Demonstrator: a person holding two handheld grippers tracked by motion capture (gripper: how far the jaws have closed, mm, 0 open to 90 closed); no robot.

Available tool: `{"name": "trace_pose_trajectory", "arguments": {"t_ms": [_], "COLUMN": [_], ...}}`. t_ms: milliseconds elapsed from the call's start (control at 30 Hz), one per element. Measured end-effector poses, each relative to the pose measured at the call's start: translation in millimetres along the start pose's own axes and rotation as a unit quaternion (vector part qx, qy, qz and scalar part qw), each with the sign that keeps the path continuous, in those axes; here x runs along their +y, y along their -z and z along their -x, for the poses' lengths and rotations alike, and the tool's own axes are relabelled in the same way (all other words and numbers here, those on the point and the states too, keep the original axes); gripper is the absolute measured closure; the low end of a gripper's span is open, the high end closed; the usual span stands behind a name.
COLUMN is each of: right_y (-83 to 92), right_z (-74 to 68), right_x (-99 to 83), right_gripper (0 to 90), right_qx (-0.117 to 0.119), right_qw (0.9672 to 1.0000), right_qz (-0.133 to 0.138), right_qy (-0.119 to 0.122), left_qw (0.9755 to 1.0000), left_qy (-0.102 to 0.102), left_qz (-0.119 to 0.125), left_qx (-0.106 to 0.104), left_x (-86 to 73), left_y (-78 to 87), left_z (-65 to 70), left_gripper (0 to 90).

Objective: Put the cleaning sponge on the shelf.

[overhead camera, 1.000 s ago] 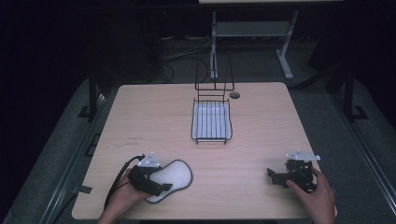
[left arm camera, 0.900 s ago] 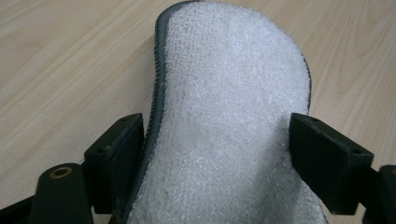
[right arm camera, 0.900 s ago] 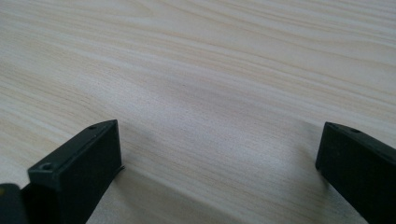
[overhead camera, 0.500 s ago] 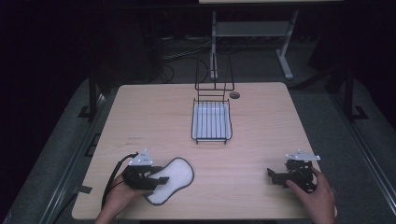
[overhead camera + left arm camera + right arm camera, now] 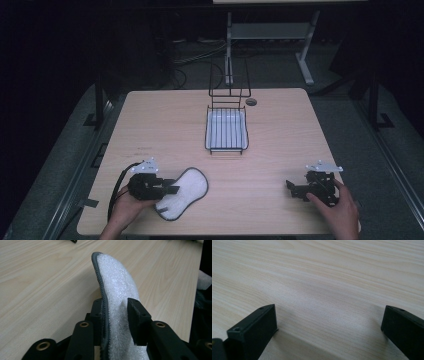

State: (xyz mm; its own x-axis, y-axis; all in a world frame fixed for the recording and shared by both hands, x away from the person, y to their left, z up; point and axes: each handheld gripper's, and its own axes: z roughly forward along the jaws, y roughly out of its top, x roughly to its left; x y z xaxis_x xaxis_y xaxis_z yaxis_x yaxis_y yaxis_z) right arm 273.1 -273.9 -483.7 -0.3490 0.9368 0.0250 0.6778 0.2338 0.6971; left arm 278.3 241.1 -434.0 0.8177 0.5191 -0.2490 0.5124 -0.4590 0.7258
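Pale wood grain of the desk point(image 5: 165, 120) runs under both of my grippers, with dark floor all around it. My left gripper point(image 5: 113, 315) has the white fleecy insole point(image 5: 117, 290) between its jaws: they have just been closing, and now the left jaw lies against the grey stitched edge while the right jaw presses into the fleece, so the insole is pinched there. Past the jaw tips it rises and curves away over the wood, standing on edge in the left gripper view. From the high view the left gripper point(image 5: 170, 189) sits at the near left of the desk, and the insole point(image 5: 186, 196) stretches from those jaws toward the middle.

My right gripper point(image 5: 328, 322) has its jaws spread wide, with bare wood between them and beyond them. In the high view the right gripper point(image 5: 295, 187) rests at the near right, well apart from the insole.

Farther out, well ahead of both pairs of jaws, a black wire rack point(image 5: 226, 130) stands near the far edge of the desk, with a small dark disc point(image 5: 251, 101) just beside it.
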Motion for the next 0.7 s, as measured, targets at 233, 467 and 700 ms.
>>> {"name": "trace_pose_trajectory", "arguments": {"t_ms": [233,467,700], "right_y": [0.0,0.0,0.0], "right_z": [0.0,0.0,0.0], "right_x": [0.0,0.0,0.0], "right_gripper": [0.0,0.0,0.0], "right_qx": [0.000,0.000,0.000], "right_qw": [1.0000,1.0000,1.0000], "right_qz": [0.000,0.000,0.000], "right_qy": [0.000,0.000,0.000], "left_qw": [0.9997,0.9996,0.9994], "left_qy": [0.008,0.000,-0.008], "left_qz": [0.021,0.027,0.033], "left_qx": [-0.013,-0.011,-0.005], "left_x": [3.9,7.7,11.2], "left_y": [9.7,14.7,17.3], "left_z": [-2.2,0.5,3.4], "left_gripper": [77.4,80.5,80.8]}}
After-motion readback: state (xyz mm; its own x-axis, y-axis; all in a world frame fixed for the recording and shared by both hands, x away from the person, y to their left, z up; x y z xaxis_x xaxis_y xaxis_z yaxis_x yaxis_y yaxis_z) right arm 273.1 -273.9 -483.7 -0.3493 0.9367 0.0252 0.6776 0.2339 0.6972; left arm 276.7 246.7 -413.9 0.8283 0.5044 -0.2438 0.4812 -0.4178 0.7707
